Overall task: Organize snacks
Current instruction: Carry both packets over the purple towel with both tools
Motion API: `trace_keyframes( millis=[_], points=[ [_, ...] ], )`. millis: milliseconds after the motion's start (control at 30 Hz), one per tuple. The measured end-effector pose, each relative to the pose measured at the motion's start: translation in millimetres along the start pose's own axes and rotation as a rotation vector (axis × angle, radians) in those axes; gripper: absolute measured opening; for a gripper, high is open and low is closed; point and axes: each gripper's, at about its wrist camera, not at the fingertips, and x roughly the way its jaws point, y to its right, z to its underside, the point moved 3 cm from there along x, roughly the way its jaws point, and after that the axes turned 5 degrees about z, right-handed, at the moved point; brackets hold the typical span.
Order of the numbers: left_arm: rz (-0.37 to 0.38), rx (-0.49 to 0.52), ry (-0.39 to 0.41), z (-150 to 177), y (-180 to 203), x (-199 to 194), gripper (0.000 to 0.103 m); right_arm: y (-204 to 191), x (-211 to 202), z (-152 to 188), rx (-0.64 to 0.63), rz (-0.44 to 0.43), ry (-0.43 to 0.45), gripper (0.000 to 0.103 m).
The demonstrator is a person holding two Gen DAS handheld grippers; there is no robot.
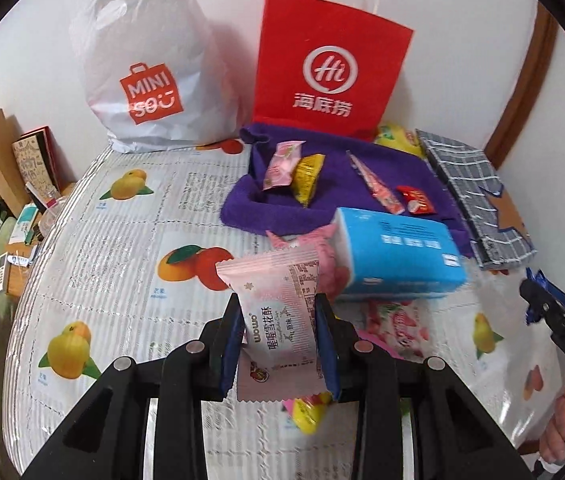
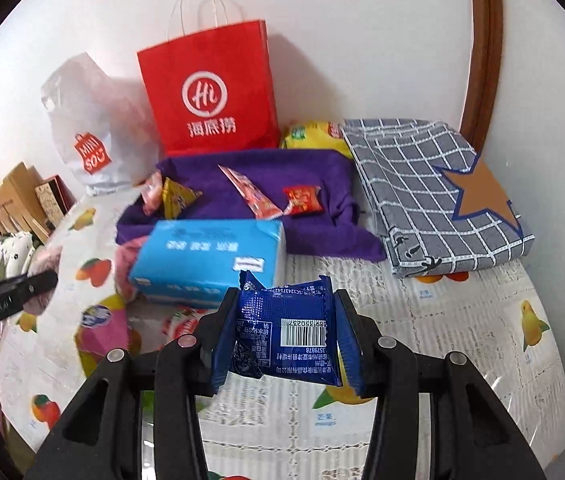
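Fruit-printed plastic covers the counter (image 1: 122, 240), with a white Miniso bag (image 1: 146, 64) at the back left against the wall and a red paper bag (image 1: 330, 64) beside it. Left tongs (image 1: 280, 332) hold a pink snack packet (image 1: 278, 320) clear of the counter, pinched across its middle. Ahead lies a purple towel (image 1: 322, 200) carrying four small snacks, fronted by a blue tissue pack (image 1: 398, 256); a checked cloth (image 2: 434, 196) sits folded at the right. Right tongs (image 2: 286, 340) clasp a blue snack packet (image 2: 290, 340), crumpled between the pads. Both wrappers look slick and soft, so either could slip or twist out on the way to the towel. Loose snacks below the tissue pack are blurred and partly hidden by the tongs.
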Motion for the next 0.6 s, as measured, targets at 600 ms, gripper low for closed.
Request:
trace_keyframes(
  millis=[600],
  points=[
    [0.088, 0.085, 0.059, -23.1, 57.9, -28.1, 0.032, -13.2, -31.2, -35.2, -0.009, 0.028, 0.096, 0.046]
  ],
)
